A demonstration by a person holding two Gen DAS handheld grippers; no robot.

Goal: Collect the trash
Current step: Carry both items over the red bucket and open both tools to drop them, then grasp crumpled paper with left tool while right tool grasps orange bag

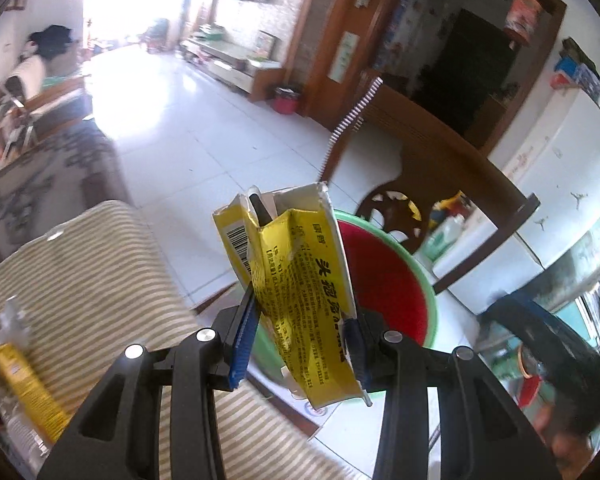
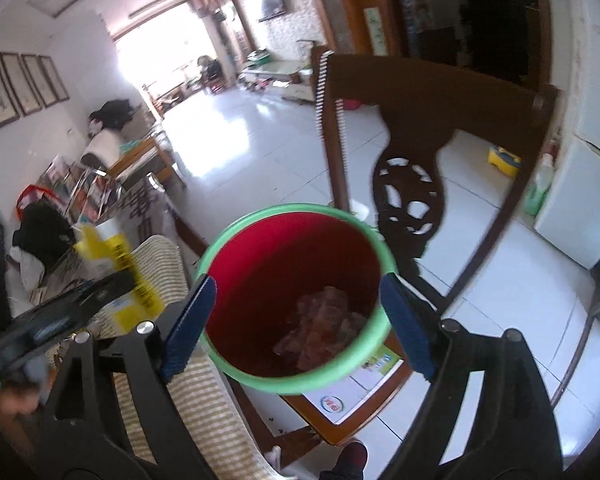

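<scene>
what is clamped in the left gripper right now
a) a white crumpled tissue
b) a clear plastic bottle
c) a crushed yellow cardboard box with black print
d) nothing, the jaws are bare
c: in the left wrist view the blue pads of the left gripper press on both sides of a crushed yellow cardboard box with black print, held beside the red bin with a green rim.

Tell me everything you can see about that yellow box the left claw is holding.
The yellow box is a crumpled, torn-open cardboard carton, white inside, printed with black Chinese text and a barcode. It stands roughly upright, pinched between the blue pads of the left gripper, in front of the green-rimmed red bin. The right wrist view shows it only as a yellow blur.
</scene>
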